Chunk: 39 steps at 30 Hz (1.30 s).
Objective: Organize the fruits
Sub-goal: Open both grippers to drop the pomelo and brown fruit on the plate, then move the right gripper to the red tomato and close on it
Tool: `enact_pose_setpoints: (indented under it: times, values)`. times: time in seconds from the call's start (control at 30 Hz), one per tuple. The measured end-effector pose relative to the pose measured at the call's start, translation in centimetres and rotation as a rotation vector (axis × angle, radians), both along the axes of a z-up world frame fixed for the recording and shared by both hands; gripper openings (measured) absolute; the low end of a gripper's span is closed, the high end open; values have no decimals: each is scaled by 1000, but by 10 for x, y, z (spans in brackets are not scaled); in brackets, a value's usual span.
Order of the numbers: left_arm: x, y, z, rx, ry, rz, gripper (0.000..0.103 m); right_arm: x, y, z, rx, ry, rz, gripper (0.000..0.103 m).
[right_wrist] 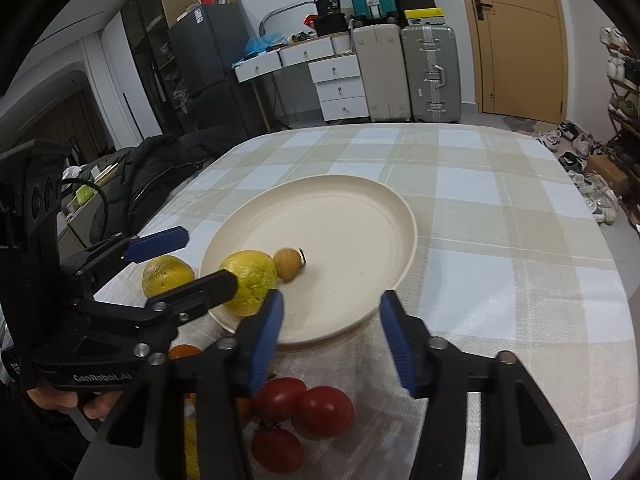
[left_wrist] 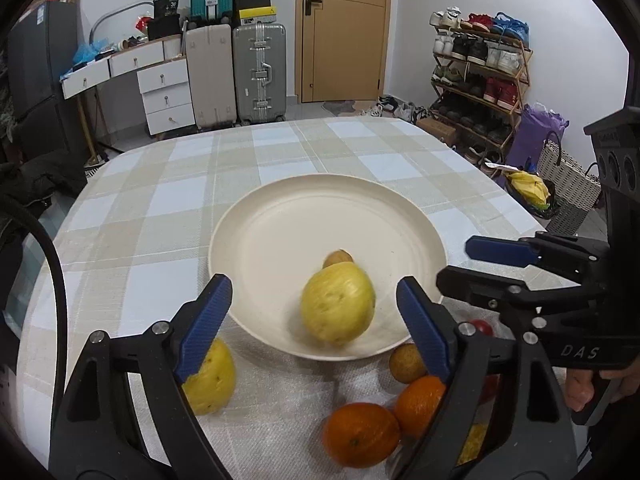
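Left gripper (left_wrist: 314,304): fingers spread wide, nothing pinched; the yellow fruit lies between them without touching either pad, blurred.

Right gripper (right_wrist: 330,320): fingers parted, empty, hanging over the near rim of the plate.

Oranges (left_wrist: 362,434): two, on the cloth just short of the plate's near rim, touching each other.

Tomatoes (right_wrist: 304,408): three red ones, clustered on the cloth on the near side of the plate, under the right gripper.

Small brown fruit (left_wrist: 406,362): on the cloth, just outside the plate's near rim, beside the oranges.

Second yellow fruit (left_wrist: 210,380): on the cloth, off the plate, near its near-left rim, partly behind a left finger.

Plate (left_wrist: 280,200): cream, round, on the checked tablecloth (left_wrist: 160,200).

Yellow fruit (left_wrist: 338,304): inside the plate, at its near edge.

Small round tan fruit (right_wrist: 287,263): inside the plate, touching or just behind the yellow fruit, toward the plate's centre.

Suitcases (left_wrist: 260,72): standing beyond the far side of the plate, against the wall.

Door (left_wrist: 344,28): wooden, behind the plate, beside the suitcases.
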State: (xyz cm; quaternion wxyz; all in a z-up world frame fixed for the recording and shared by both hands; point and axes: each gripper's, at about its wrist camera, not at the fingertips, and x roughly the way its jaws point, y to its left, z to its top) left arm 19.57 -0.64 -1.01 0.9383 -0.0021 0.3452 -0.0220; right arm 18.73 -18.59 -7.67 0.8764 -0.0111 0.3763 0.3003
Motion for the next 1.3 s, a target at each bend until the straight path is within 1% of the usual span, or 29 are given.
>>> enact_pose_setpoints:
  times: [0.07, 0.13, 0.17, 0.2, 0.33, 0.57, 0.8, 0.97, 1.07, 1.17, 1.3]
  values:
    - [-8, 3, 4, 5, -5, 20, 87, -4, -5, 3, -4, -9, -15, 89]
    - [-19, 7, 9, -3, -21, 21, 92, -10, -10, 8, 2, -27, -33, 95]
    - [-25, 10, 11, -5, -30, 28, 99, -13, -13, 10, 4, -31, -39, 101]
    - [-30, 12, 14, -6, -39, 35, 102, -15, -16, 12, 6, -33, -46, 103]
    - [-52, 20, 21, 1, -52, 54, 102, -28, -24, 18, 9, -52, -69, 103]
    - [-86, 36, 28, -24, -61, 77, 102, -48, -25, 19, -25, -67, -77, 103]
    - [-119, 36, 31, -12, -69, 79, 102, -67, -23, 18, -41, -76, -62, 103]
    - [-139, 33, 31, -20, -63, 71, 102, -78, -20, 17, -67, -80, -50, 103]
    - [-147, 30, 30, -11, -62, 65, 102, -82, -20, 17, -70, -80, -50, 103]
    - [-151, 25, 27, -20, -50, 54, 102, -84, -21, 13, -76, -67, -50, 103]
    - [-149, 15, 25, -24, -41, 33, 102, -84, -22, 8, -109, -54, -43, 103]
